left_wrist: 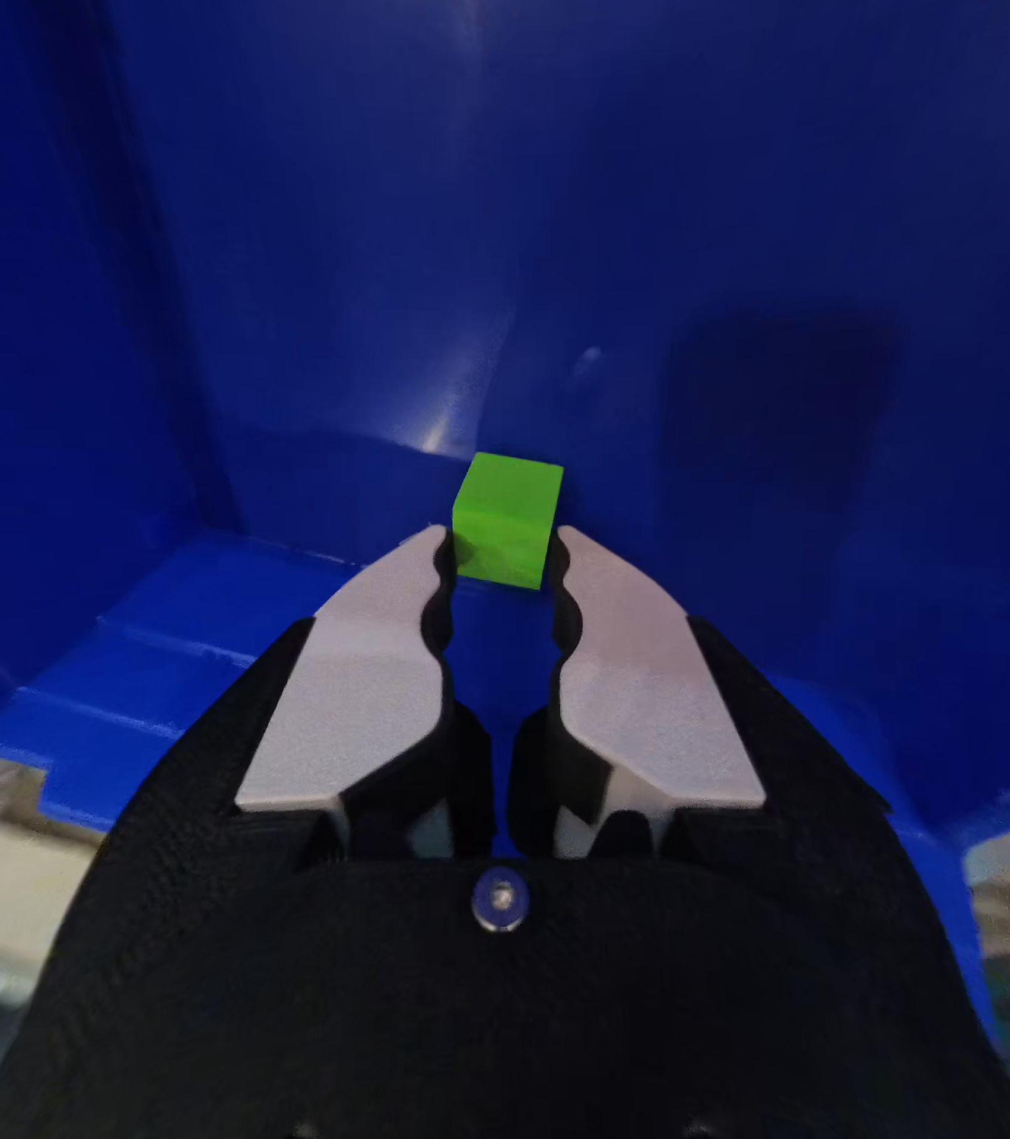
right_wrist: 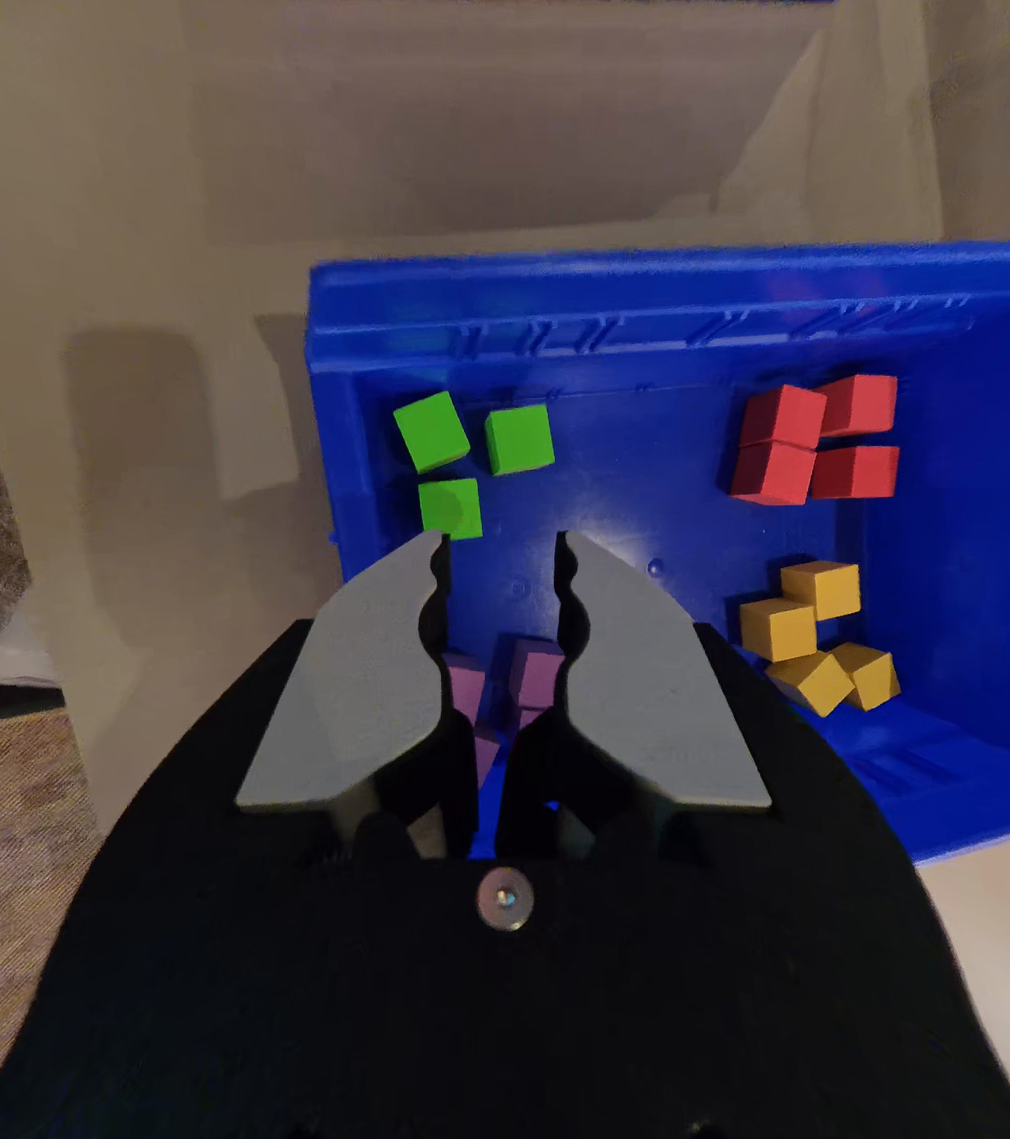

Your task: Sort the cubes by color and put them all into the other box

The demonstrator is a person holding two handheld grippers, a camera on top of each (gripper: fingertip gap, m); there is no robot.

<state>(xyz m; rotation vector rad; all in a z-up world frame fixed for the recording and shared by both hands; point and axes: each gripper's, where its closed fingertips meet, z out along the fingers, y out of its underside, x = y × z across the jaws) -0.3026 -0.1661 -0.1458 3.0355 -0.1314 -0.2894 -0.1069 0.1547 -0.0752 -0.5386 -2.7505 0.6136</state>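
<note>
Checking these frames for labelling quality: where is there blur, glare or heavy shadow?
Left wrist view: bin wall dim, one glare streak, edges smeared; green cube sharp. Right wrist view: evenly lit, cubes crisp, bin rim slightly blurred, soft shadows on the table.

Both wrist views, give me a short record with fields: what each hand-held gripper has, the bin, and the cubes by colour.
left hand-held gripper: inside a blue bin, fingertips on either side of one green cube
right hand-held gripper: open, holding nothing, above a blue bin
green cubes: three, far left of that bin
red cubes: four, far right, clustered
yellow cubes: four, near right, in a loose pile
purple cubes: near left, partly hidden behind the fingers, count unclear
</note>
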